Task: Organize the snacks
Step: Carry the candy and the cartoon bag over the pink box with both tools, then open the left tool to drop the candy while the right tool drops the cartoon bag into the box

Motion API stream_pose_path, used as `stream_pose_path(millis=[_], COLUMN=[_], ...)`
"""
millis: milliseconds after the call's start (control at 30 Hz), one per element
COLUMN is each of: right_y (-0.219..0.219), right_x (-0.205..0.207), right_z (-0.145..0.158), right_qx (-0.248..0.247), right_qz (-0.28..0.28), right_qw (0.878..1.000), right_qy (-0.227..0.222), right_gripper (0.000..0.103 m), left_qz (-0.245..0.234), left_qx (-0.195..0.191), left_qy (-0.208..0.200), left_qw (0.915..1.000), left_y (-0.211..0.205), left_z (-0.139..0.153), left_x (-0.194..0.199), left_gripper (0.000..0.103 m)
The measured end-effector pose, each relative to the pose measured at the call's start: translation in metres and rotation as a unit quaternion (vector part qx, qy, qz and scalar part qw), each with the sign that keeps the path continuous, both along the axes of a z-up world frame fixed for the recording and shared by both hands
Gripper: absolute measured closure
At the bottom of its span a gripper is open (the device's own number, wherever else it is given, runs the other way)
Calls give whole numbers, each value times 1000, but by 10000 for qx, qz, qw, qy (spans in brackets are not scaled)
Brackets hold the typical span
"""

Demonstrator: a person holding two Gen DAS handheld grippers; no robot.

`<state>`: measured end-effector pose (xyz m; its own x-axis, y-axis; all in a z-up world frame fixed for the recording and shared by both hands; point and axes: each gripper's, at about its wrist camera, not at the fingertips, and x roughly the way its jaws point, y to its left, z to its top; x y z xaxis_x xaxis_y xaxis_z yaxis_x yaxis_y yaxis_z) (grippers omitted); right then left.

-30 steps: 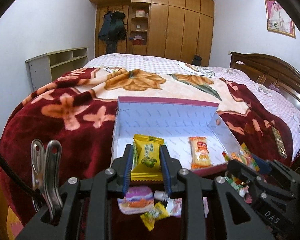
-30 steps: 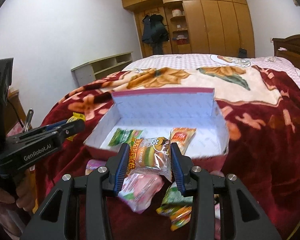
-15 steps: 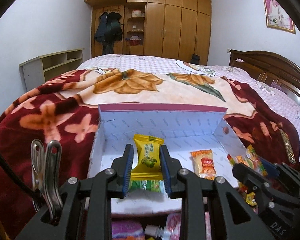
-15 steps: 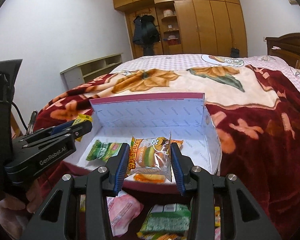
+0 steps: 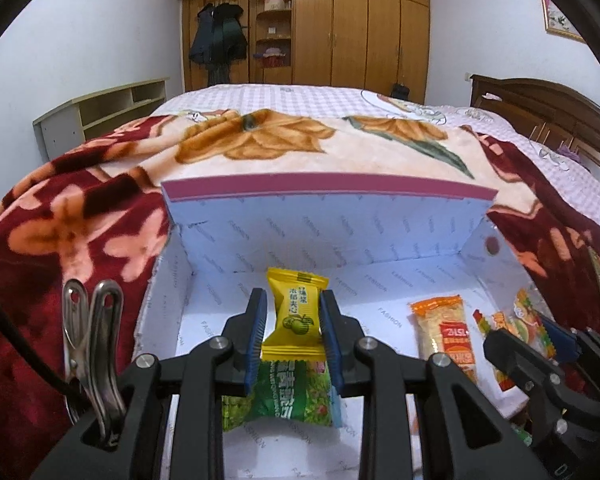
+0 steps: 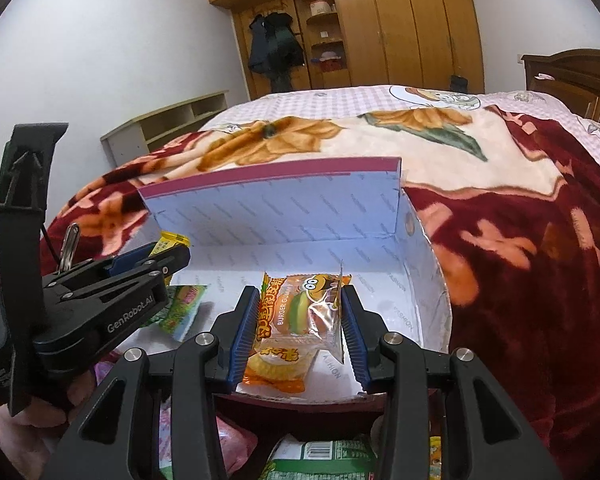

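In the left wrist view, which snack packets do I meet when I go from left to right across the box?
Green packet lying under the left gripper → yellow packet held between its fingers → orange packet on the box floor → burger gummy packet in the right gripper.

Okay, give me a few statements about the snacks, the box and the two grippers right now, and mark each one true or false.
1. The left gripper is shut on a yellow candy packet. True.
2. The right gripper is open and holds nothing. False: it is shut on a burger gummy packet.
3. A green snack packet lies inside the white box. True.
4. The box sits on a bare wooden table. False: it sits on a red floral blanket on a bed.
5. An orange snack packet lies on the box floor. True.
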<state>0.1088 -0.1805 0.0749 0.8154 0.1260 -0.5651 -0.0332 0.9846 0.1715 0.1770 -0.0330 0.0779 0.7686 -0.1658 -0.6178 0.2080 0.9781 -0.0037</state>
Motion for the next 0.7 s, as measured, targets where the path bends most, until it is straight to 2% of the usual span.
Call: stream_pose_path(millis=[333,600,667,700], right_y=[3,-1,-1,-1], right_x=[5,5,4,3], right_z=[-5,-5,-4,-3], right_qx=[-106,58,61,55], right_qz=[-75,-74,-63,-64], right_qw=[9999,9999,10000,10000], right_qy=[50,71,45,19], right_gripper=[61,58,54,49], left_qz=[25,-15,-20,-30], left_qx=[122,117,109,107], left_qy=[-30,14,41,54], left_qw=[9999,9999,9999,9999], left_y=[-3,-2,-2,-1], left_z=[-3,-4,-4,-4], left_x=[4,2,1,1], left_gripper=[75,55,51,50])
